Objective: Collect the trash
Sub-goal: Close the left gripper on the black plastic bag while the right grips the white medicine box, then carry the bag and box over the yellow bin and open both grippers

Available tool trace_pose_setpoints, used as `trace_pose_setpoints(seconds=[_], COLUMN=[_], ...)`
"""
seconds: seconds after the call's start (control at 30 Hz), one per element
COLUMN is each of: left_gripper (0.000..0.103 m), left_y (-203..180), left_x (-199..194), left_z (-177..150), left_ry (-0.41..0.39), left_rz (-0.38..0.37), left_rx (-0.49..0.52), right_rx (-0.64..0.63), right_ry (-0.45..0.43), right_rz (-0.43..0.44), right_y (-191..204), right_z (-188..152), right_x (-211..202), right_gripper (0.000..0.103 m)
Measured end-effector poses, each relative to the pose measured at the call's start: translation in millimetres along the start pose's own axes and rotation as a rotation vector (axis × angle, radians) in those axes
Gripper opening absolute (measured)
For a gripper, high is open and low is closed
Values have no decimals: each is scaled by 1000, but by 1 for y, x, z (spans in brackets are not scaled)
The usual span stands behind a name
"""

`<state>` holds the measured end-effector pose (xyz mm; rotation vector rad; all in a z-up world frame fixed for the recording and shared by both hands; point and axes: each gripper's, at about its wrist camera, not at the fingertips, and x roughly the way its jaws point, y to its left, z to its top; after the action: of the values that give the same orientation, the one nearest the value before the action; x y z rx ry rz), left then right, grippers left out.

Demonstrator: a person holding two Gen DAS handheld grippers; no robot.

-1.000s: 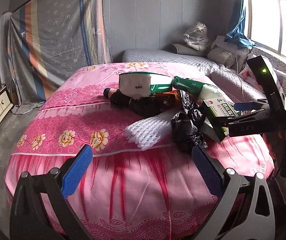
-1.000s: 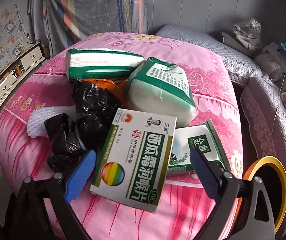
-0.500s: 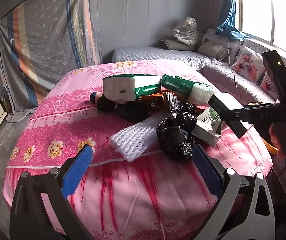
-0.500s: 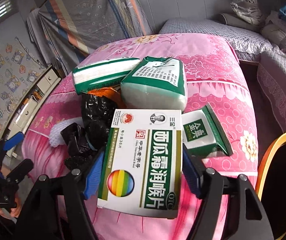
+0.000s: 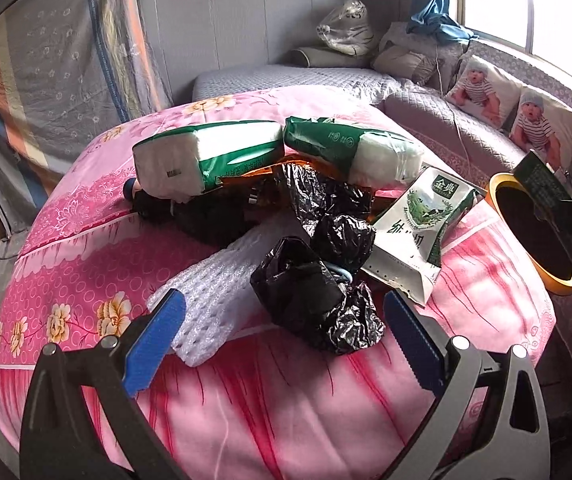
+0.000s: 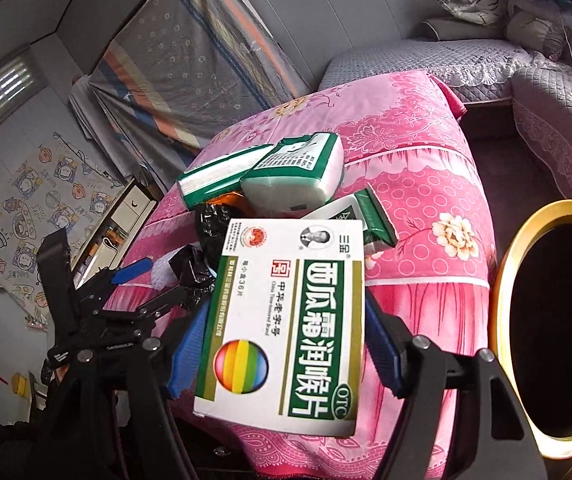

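Two blue pads of the right gripper (image 6: 282, 344) clamp a white-and-green medicine box (image 6: 286, 320) with a rainbow ball printed on it, lifted clear of the pink bedspread (image 6: 425, 184), just beside the yellow-rimmed bin (image 6: 503, 280), whose inside looks dark. The left gripper (image 5: 286, 332) hangs spread wide, empty, before a crumpled black bag (image 5: 317, 300) lying among tissue packs (image 5: 206, 156).
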<state>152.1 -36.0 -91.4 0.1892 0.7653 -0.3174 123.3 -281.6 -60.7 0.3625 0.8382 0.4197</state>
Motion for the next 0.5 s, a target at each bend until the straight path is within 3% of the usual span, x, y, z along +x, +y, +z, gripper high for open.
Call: trace_pose_setpoints(seconds=[0.1, 0.13, 0.17, 0.37, 0.4, 0.47, 0.5], left_gripper=[91, 80, 76, 74, 67, 33, 25], left_y=[3, 4, 6, 1, 0, 0, 2], left_x=[12, 16, 20, 35, 35, 36, 34], left_z=[3, 3, 3, 4, 5, 6, 5], left_ry=[25, 37, 51, 71, 68, 80, 81], left_rz=[9, 10, 1, 6, 6, -34, -56], left_rx=[-1, -4, -10, 9, 11, -10, -30], right_rx=[-3, 2, 4, 13, 15, 18, 18], right_ry=[-11, -12, -11, -5, -5, -4, -5], right_rz=[5, 10, 14, 19, 19, 22, 22], right_y=[1, 0, -1, -1, -1, 1, 2], right_z=[-2, -3, -3, -6, -6, -7, -8], right_x=[-2, -2, -3, 0, 1, 1, 1], right_gripper=[67, 67, 67, 68, 68, 68, 68])
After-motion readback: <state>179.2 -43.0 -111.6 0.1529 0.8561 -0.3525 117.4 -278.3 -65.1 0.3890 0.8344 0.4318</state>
